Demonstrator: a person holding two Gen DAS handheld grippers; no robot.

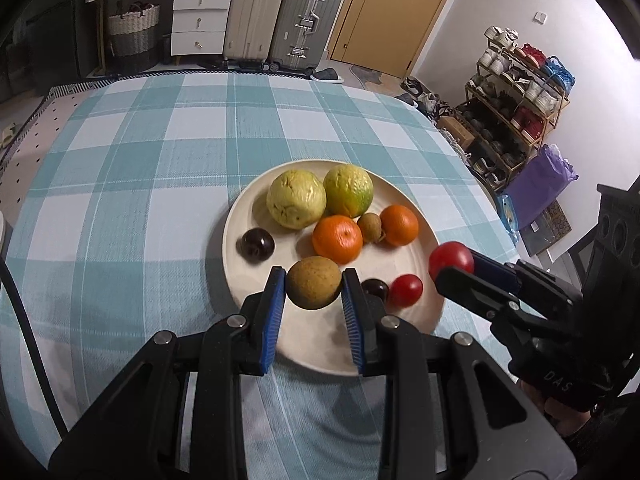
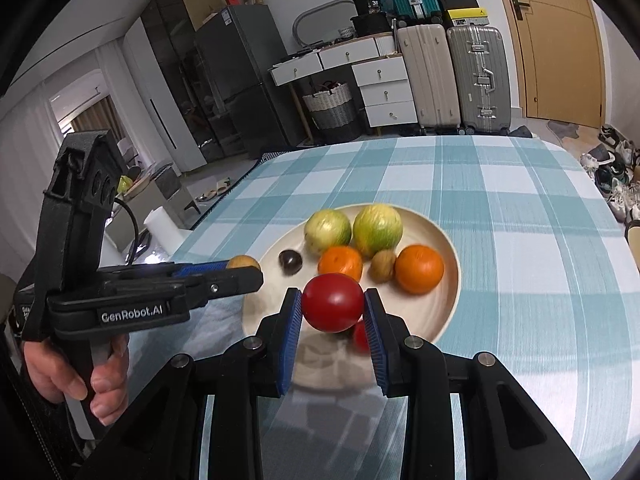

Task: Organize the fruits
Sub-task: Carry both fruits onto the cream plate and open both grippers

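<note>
A: How would you finish this step well?

B: Judging from here, both fruits hang above the near rim of the plate (image 1: 236,224). Lower each into a bare patch, then part the pads slowly so nothing rolls into its neighbours.

A: And the jaws?

B: Nearest, the left gripper (image 1: 314,284) is closed partway on a brown kiwi (image 1: 315,282), blue pads pressing both sides. The right gripper (image 2: 333,304) likewise clamps a red tomato (image 2: 333,302), on the right.

A: Beyond them?

B: A small tomato (image 1: 406,289) and a dark plum (image 1: 376,289) lie close by; farther, two oranges (image 1: 337,239); farthest, two green fruits (image 1: 296,199). Checked cloth (image 1: 140,168) stretches beyond.
</note>
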